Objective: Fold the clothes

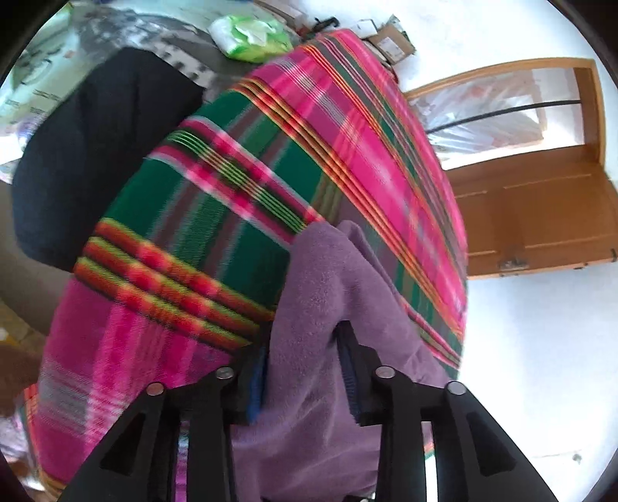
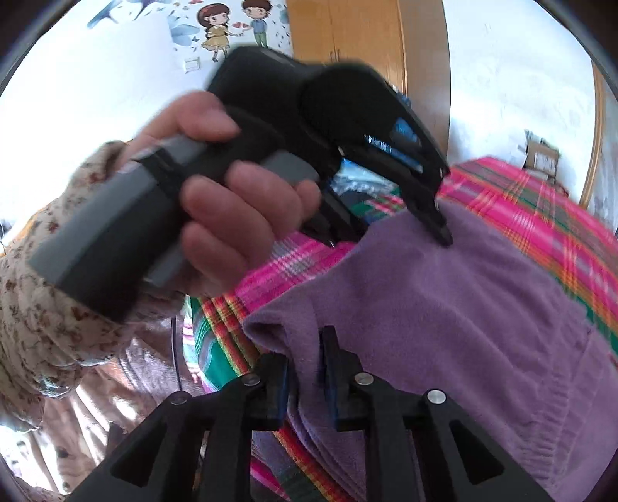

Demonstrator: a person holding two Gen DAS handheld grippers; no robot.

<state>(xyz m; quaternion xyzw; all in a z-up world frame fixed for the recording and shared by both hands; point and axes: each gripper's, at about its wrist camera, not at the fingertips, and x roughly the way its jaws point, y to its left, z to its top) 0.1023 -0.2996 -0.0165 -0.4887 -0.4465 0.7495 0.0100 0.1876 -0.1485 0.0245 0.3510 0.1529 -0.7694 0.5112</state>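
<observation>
A purple fleece [image 1: 320, 309] is held over a plaid cloth [image 1: 216, 216] that covers the surface beneath. The left tool [image 1: 305, 370] is clamped on a bunched fold of the fleece, which fills the gap between its fingers. The right tool [image 2: 303, 382] is closed on the fleece's near edge, with cloth pinched between its pads. In the right wrist view, the left tool [image 2: 444, 231] is seen gripped by a hand [image 2: 231, 216] in a floral sleeve [image 2: 46, 309], its tip touching the fleece's far edge. A black garment [image 1: 96, 154] lies beside the plaid cloth, a green-and-white packet [image 1: 251, 34] beyond it. Open floor is seen past the cloth's right edge, before a wooden door [image 1: 540, 208].
</observation>
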